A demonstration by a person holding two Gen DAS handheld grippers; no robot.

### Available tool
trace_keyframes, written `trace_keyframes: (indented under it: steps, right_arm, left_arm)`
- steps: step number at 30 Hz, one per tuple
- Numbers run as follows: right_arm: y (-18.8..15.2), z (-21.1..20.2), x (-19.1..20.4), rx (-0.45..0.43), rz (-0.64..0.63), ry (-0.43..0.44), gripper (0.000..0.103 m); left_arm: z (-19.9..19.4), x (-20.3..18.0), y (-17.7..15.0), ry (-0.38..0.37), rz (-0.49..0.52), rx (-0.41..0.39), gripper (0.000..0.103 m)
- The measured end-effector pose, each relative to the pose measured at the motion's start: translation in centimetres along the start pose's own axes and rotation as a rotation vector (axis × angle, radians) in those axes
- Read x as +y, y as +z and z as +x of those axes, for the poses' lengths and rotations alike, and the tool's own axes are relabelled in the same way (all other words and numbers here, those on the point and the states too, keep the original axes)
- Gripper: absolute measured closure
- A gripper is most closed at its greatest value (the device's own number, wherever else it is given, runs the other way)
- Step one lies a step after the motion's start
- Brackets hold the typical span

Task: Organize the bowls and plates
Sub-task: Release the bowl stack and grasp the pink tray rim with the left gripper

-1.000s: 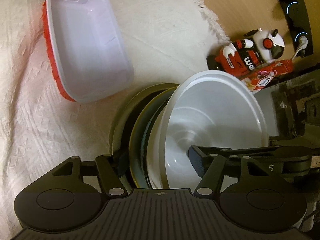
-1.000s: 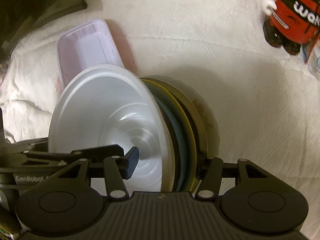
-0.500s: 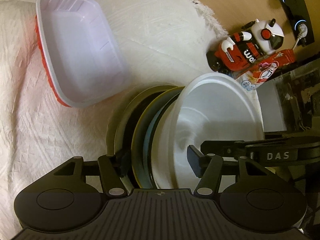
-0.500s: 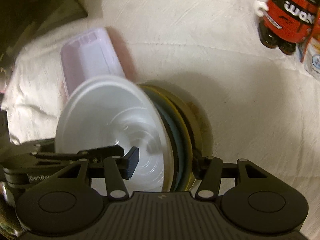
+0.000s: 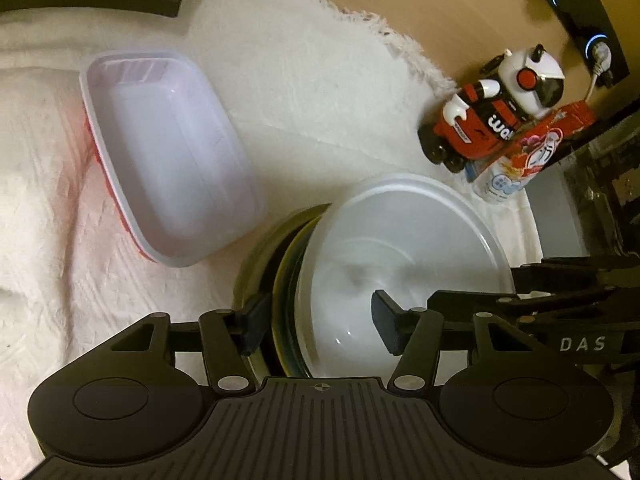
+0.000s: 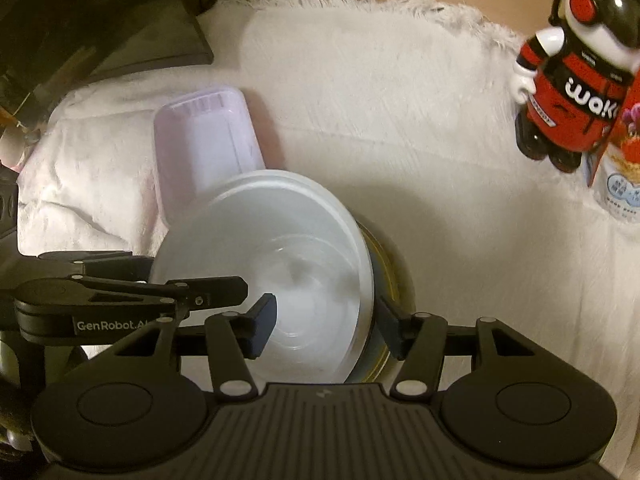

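Observation:
A stack of dishes, a white bowl (image 5: 400, 248) on top of yellow, blue and olive plates (image 5: 280, 280), is held tilted above the white cloth. My left gripper (image 5: 320, 320) is shut on the stack's near edge, one finger behind the plates, one inside the bowl. My right gripper (image 6: 326, 328) is shut on the opposite edge of the same stack, where the bowl (image 6: 280, 248) and the plates (image 6: 384, 280) also show. A lilac rectangular tub (image 5: 168, 152) nested in a red one lies on the cloth to the left; it also shows in the right wrist view (image 6: 204, 140).
A white cloth (image 5: 300, 92) with a fringed edge covers the table. A red and white toy robot (image 5: 492, 116) and a snack carton (image 5: 528, 152) stand at the right; the robot also shows in the right wrist view (image 6: 572, 92). A dark device (image 6: 80, 20) lies at the back left.
Both grippers have lifted and pulled the stack back, so more cloth, the tub and the toy robot show farther off. The grip on the stack has not changed.

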State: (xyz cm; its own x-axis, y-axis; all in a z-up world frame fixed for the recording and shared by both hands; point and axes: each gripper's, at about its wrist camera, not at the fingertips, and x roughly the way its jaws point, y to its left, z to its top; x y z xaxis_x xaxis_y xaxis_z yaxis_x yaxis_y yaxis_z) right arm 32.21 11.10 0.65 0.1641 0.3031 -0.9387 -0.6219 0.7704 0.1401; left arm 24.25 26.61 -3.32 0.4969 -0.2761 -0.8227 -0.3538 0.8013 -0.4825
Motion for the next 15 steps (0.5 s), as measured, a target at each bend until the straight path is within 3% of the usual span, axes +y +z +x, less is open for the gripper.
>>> trace_keyframes:
  steps: [5,11,15]
  right_arm:
    - [-0.5,-0.2,0.0,-0.024,-0.018,0.003,0.047]
    - [-1.3,-1.8,0.1,-0.103,-0.035,0.018,0.047]
    - [-1.9,-3.0,0.6,-0.182,-0.094,-0.054,0.047]
  left_arm:
    - [-2.1,-0.1,0.0,-0.027,-0.003,-0.037,0.059]
    - [-5.5,0.0,0.4,-0.057,-0.016,-0.124,0.059]
    - [-5.1,0.2,0.3,-0.018,-0.014,-0.107,0.059]
